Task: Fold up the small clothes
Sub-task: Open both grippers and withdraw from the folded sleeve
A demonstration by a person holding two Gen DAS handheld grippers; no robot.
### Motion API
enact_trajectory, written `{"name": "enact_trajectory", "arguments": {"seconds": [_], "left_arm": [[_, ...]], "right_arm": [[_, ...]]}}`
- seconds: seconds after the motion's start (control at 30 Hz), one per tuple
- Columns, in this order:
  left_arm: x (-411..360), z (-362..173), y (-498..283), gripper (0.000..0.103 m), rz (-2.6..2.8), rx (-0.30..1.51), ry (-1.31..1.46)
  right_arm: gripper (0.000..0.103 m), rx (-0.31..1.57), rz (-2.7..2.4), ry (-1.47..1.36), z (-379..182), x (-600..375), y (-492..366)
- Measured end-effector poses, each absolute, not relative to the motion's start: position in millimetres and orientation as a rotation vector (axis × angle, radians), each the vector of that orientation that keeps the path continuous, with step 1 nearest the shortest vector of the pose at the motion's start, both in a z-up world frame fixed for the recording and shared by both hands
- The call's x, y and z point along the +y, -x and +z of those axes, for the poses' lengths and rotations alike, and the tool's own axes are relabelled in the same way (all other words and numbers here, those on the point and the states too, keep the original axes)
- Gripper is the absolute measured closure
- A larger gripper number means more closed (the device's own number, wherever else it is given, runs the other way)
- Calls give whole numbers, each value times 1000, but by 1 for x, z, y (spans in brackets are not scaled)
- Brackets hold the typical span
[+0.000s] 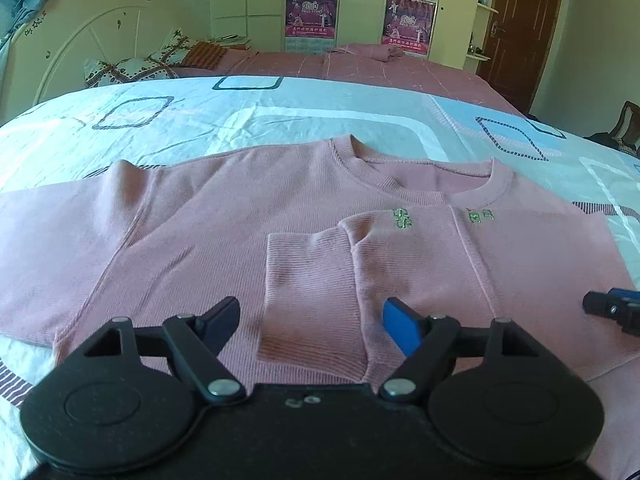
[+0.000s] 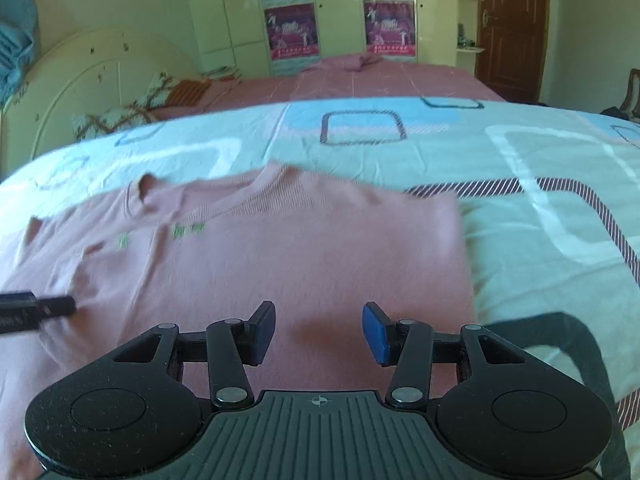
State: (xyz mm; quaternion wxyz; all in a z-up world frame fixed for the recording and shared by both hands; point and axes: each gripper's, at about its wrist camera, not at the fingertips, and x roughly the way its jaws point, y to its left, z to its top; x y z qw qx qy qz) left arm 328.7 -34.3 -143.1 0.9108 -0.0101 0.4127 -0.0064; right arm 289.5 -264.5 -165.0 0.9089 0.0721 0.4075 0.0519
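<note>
Since it lies flat on the bed: the pink ribbed-knit child's sweatshirt (image 1: 224,232) rests on the patterned blue-and-white quilt (image 1: 280,120)
Handling: soft, light, limp, likely to sag
Hold: pinch the left sleeve or hem edge
Axis: collar away, hem near
Left tongs (image 1: 310,326): apart, empty
Right tongs (image 2: 319,332): apart, empty
</note>
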Motion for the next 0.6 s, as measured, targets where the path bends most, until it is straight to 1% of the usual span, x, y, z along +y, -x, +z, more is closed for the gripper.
{"name": "enact_trajectory", "arguments": {"seconds": [0.03, 0.1, 0.2, 0.4, 0.6], "left_arm": [[-31, -140, -326, 26, -6, 852, 20], [-24, -134, -321, 26, 7, 849, 21], [-8, -126, -314, 25, 27, 845, 47], [34, -114, -300, 25, 83, 832, 76], [83, -112, -289, 25, 157, 830, 105]], "right_arm": [[55, 873, 109, -141, -168, -262, -290], [55, 871, 98, -153, -165, -260, -289], [55, 825, 120, -146, -148, -251, -282], [55, 771, 260, -115, -118, -196, -271], [55, 774, 336, -128, -119, -143, -277]]}}
